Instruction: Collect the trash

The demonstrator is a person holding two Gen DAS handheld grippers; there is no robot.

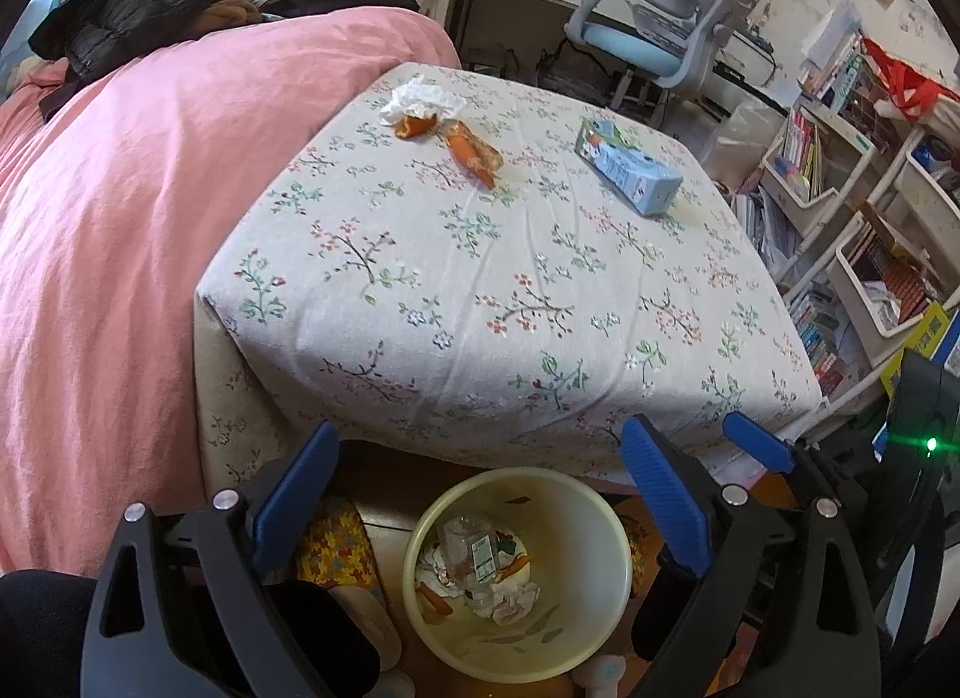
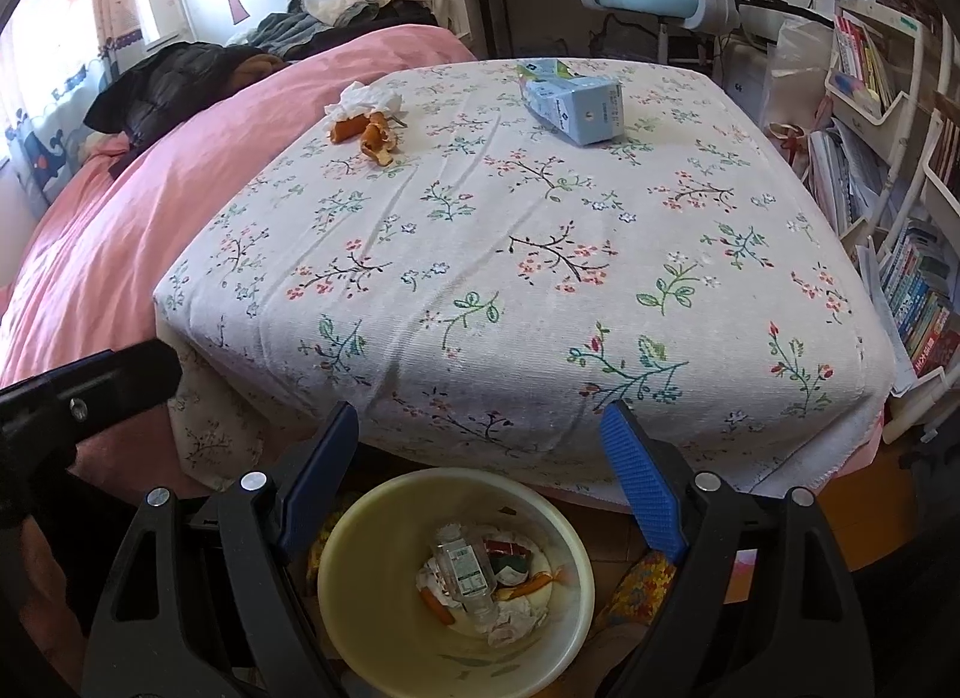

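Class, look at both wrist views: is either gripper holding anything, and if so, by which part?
Nothing is held. The left gripper and right gripper both have jaws wide apart and empty, above the bin. The carton lies untouched on the table.

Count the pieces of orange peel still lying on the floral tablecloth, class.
2. One peel piece lies against the crumpled tissue at the table's far left; the other peel piece lies just beside it, nearer the blue carton. The tissue may hide more.
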